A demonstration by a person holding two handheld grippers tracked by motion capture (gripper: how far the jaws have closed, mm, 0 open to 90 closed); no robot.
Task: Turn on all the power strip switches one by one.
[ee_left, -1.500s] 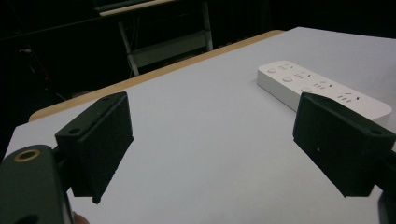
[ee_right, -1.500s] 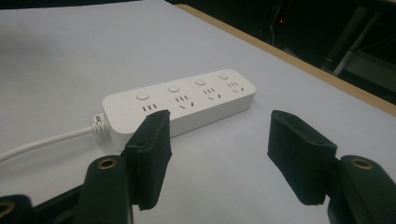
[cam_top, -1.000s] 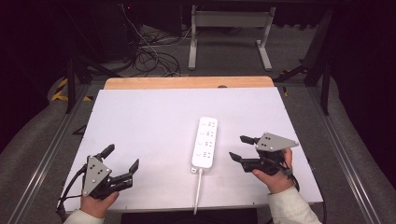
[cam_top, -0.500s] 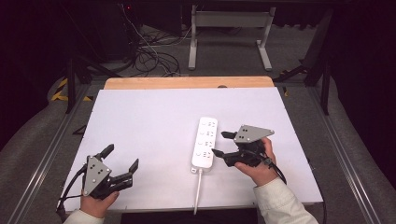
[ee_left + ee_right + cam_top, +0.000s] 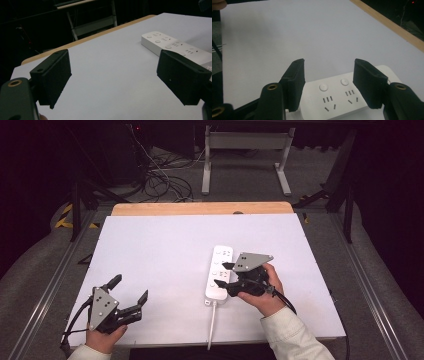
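- In the right gripper view the near end of the power strip (image 5: 337,98) runs out of the picture at the bottom, and both jaws cover parts of it; whether the pads touch the casing cannot be told
- In the left gripper view the strip's (image 5: 175,46) far end passes behind the jaw on the right side of that picture, so its full length is cut off there
- From the high view the right gripper (image 5: 223,273) and the hand holding it cover the strip's (image 5: 216,280) right edge
- The strip lies flat on the white table (image 5: 165,250), right of centre, lengthwise away from the person, its white cord (image 5: 212,325) trailing off the near edge
- The right gripper hangs over the strip's middle, jaws spread wide, one toward each end, with two round buttons and two socket groups between them; nothing is gripped
- The left gripper (image 5: 131,290) sits well apart from the strip at the near left corner, jaws wide and bare, above bare table
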